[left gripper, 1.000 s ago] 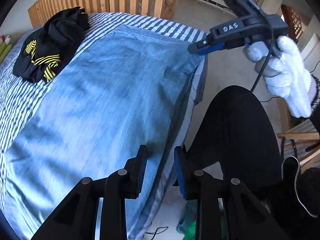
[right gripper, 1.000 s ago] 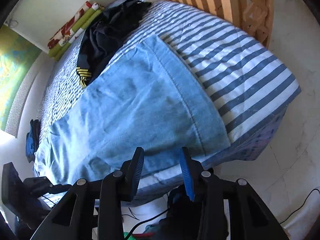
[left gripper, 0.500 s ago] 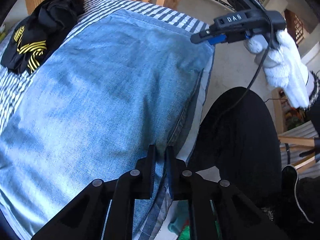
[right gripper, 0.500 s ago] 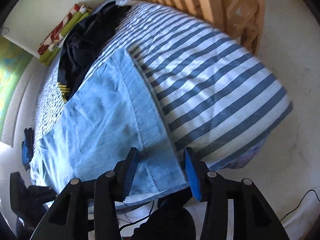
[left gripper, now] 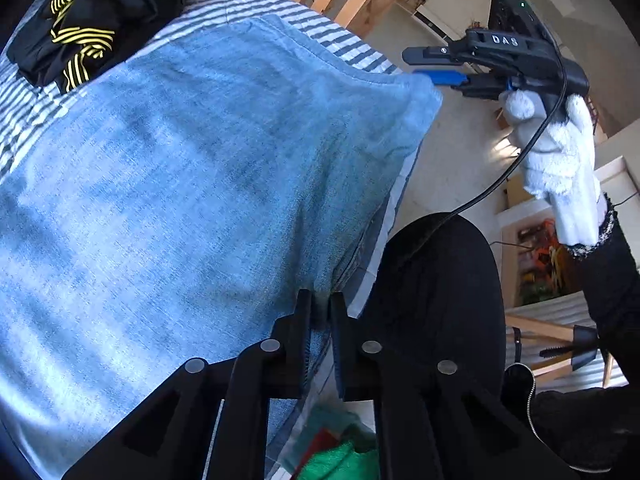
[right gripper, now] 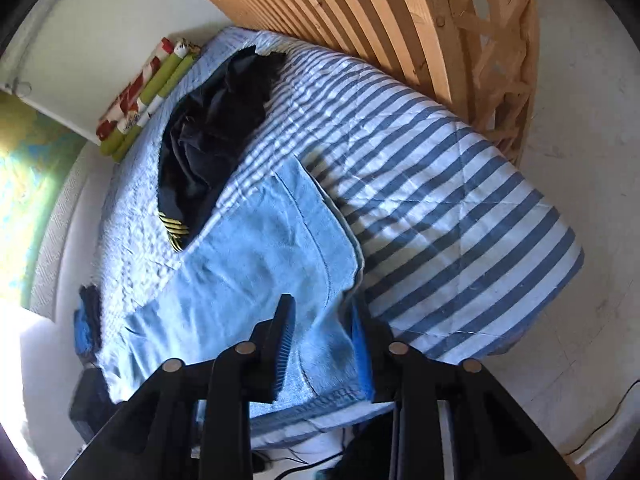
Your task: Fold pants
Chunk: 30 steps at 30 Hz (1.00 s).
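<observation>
Light blue denim pants (left gripper: 200,160) lie flat on the striped bed cover (right gripper: 440,220). My left gripper (left gripper: 321,306) pinches the pants' near edge where it hangs over the bedside; a fold of denim sits between its pads while the jaws are opening slightly. My right gripper (right gripper: 322,324) is open and straddles the near right corner of the pants (right gripper: 260,260), with cloth lying between its fingers and not squeezed. In the left wrist view the right gripper (left gripper: 412,65) hovers at that far corner, held by a white-gloved hand (left gripper: 560,152).
A black garment with yellow stripes (left gripper: 92,20) is heaped behind the pants. A wooden slatted bed end (right gripper: 360,20) rises past the cover. The person's black-clad leg (left gripper: 432,280) stands against the bedside. Rolled cloths (right gripper: 148,92) lie by the wall.
My left gripper came down onto the pants' edge and shut on it. My right gripper slid along the bed to the pants' corner, its jaws a little wider.
</observation>
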Motion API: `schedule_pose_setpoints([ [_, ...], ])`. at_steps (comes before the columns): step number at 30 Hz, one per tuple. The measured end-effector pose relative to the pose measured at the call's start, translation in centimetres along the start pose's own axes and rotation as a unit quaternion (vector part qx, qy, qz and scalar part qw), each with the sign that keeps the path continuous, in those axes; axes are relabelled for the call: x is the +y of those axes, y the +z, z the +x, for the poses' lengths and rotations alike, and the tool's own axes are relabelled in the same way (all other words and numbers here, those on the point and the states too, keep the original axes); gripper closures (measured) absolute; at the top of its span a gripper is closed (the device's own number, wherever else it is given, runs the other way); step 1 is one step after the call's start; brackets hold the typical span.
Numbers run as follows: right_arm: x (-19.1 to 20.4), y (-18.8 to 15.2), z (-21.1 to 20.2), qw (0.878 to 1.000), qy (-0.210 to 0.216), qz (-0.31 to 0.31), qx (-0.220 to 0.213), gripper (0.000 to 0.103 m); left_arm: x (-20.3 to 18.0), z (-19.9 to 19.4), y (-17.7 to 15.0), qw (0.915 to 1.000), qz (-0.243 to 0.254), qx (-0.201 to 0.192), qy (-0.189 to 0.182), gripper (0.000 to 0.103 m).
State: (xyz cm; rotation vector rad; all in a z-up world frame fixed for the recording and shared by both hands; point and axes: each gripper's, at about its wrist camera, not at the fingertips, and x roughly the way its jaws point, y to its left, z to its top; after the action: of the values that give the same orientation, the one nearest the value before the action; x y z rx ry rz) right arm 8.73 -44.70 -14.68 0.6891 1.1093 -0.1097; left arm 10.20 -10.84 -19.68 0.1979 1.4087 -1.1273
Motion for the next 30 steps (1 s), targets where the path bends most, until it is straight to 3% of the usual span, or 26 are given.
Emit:
schedule_pose_setpoints([
  [5, -2.1, -2.0, 1.5, 0.999, 0.006, 0.019, 0.035, 0.057, -0.1, -0.7, -0.1, 0.9994, 0.018, -0.009, 0.029, 0.091],
  [8, -2.7, -2.9, 1.5, 0.999, 0.005, 0.026, 0.031, 0.057, 0.6, -1.8, -0.3, 0.9997, 0.006, -0.016, 0.016, 0.094],
  [10, -3.2, -3.2, 1.2, 0.999, 0.014, 0.039, 0.026, 0.057, 1.0, -2.4, -0.2, 0.9989, 0.005, -0.025, 0.04, 0.102],
  [15, -3.9, -4.7, 0.4, 0.999, 0.011, 0.046, 0.022, 0.057, 0.8, -3.2, -0.1, 0.9988, 0.002, -0.036, 0.034, 0.102],
  [17, -3.7, -5.4, 0.2, 0.999, 0.009, 0.043, 0.027, 0.057, -0.2, -2.7, 0.1, 0.999, 0.012, -0.033, 0.029, 0.095],
  [19, -3.3, -6.1, 0.3, 0.998, 0.016, 0.043, 0.034, 0.057, -1.5, -1.5, 0.8, 0.9974, 0.039, -0.025, 0.054, 0.074],
  [21, -2.4, -6.5, 0.5, 0.998, 0.025, 0.035, 0.039, 0.057, -2.8, -0.2, 1.6, 0.9956, 0.06, -0.018, 0.07, 0.069],
  [26, 0.2, -5.9, 2.0, 0.999, 0.026, 0.013, 0.045, 0.057, -4.9, 2.5, 4.4, 0.9907, 0.092, -0.007, 0.1, 0.07],
  [27, 0.6, -5.5, 2.3, 0.998, 0.03, 0.012, 0.045, 0.057, -4.9, 2.9, 5.0, 0.9911, 0.091, -0.002, 0.097, 0.074],
  [28, 1.0, -5.2, 2.5, 0.998, 0.036, 0.009, 0.044, 0.057, -4.8, 3.1, 5.2, 0.9917, 0.084, 0.0, 0.097, 0.084],
  [30, 1.8, -4.3, 2.6, 0.998, 0.044, 0.001, 0.038, 0.057, -3.8, 3.1, 5.8, 0.9943, 0.068, 0.005, 0.082, 0.088],
])
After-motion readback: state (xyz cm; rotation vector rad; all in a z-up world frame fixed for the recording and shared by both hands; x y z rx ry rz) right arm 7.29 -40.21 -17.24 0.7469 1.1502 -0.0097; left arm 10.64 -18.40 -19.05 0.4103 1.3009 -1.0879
